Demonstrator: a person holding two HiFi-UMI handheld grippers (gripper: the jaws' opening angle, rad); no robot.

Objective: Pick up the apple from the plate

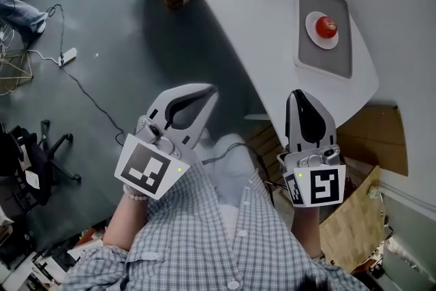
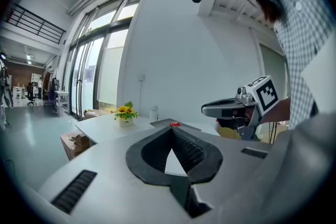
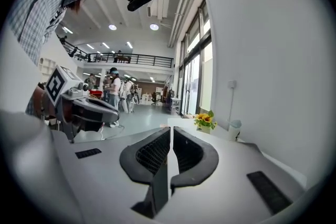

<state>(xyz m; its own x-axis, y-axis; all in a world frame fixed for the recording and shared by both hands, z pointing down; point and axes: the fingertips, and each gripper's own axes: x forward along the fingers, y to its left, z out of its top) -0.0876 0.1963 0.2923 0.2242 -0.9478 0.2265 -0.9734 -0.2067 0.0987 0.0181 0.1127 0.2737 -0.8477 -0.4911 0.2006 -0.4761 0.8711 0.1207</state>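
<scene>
We've got the apple (image 1: 326, 26) on its plate (image 1: 321, 43) on the desk (image 1: 272, 17), ahead & a bit right of our right tool (image 1: 298, 95), nearer than the left tool (image 1: 208, 93); both pressed together, empty, well short.

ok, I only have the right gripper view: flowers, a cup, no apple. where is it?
Observer: Head view: red apple on a small white plate, on a grey tray near the table's end.
Operator: left tongs holding anything?
Observer: No. Left gripper's tongs meet at the tips, nothing between.
Operator: right one near the tray?
Observer: No, right gripper is well short of it, at the table's near edge.
</scene>
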